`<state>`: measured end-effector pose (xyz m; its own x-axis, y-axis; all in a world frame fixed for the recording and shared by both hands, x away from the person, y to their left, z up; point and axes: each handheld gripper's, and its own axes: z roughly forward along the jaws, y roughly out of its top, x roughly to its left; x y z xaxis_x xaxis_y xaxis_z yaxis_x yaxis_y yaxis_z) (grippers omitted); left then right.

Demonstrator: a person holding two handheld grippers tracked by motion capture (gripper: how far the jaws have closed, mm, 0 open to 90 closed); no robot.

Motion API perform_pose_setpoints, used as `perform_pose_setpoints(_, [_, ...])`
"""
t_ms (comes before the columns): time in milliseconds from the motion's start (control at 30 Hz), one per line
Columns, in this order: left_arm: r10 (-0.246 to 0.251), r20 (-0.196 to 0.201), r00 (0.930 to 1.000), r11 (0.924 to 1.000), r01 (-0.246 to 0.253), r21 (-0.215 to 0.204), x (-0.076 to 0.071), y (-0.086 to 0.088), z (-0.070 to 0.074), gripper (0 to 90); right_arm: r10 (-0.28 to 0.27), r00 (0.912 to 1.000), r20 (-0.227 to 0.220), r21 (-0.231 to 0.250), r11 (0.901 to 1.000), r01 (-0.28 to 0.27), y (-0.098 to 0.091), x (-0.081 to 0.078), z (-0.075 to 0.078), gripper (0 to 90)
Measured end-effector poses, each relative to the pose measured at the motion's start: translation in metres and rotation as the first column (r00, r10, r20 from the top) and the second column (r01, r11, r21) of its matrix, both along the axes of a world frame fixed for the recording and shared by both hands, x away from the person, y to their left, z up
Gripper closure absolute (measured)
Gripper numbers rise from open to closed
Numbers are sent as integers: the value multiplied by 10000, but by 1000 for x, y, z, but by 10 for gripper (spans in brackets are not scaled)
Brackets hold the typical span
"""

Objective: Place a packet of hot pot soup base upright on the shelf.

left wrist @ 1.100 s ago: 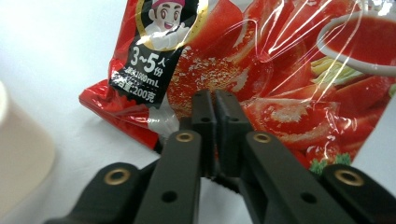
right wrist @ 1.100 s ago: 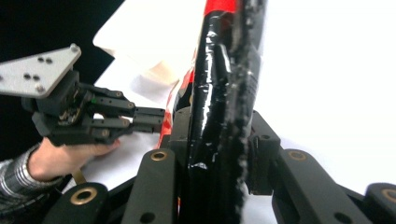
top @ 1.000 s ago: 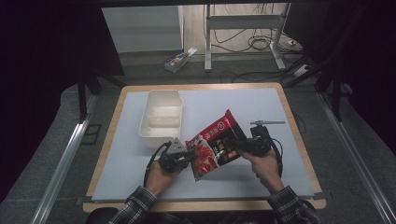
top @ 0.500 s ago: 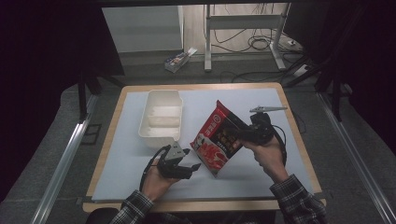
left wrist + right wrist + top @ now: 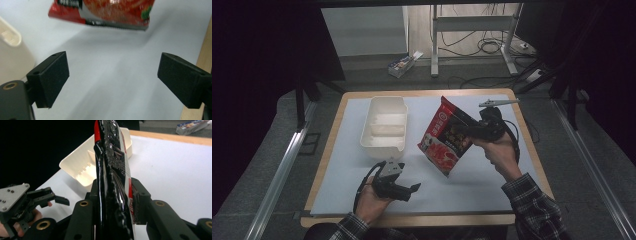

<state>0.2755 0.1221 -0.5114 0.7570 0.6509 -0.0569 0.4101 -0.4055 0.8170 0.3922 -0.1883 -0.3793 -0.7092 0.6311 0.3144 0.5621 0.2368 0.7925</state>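
A red and black food packet [image 5: 445, 137] hangs above the white mat, lifted clear of it. My right gripper [image 5: 467, 131] is shut on the packet's edge; in the right gripper view the packet [image 5: 112, 170] stands on edge between the two jaws. My left gripper [image 5: 412, 190] rests low near the table's front edge, open and holding nothing. In the left gripper view its fingers [image 5: 50, 77] stand wide apart, with the packet's lower edge [image 5: 105, 12] hanging farther off above the mat.
A cream two-compartment tray [image 5: 384, 124] sits on the white mat [image 5: 472, 185] left of the packet, also seen as the tray [image 5: 85, 167] beyond the right jaws. The wooden table edge [image 5: 412, 220] runs along the front. A small box [image 5: 404, 62] lies on the floor behind.
The left gripper let go of the packet and drew back toward the front edge. The right gripper lifted the packet and turned it more upright, moving it up and away.
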Motion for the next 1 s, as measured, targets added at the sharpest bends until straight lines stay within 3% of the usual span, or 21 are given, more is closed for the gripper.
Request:
perform_pose_setpoints(500, [493,-114,9987,9987,-492,122,-16,20,-2,59,329,9984,461,-214,9993,-320,25,26,25,676])
perform_pose_setpoints(800, [777,-60,9970,9949,-771,652,-22,27,-5,37,522,9963,689,-331,9982,-500,47,41,38,676])
perform_pose_setpoints(1000, [864,23,9963,9932,-863,783,-24,29,-6,30,599,9953,763,-379,9976,-571,60,50,44,675])
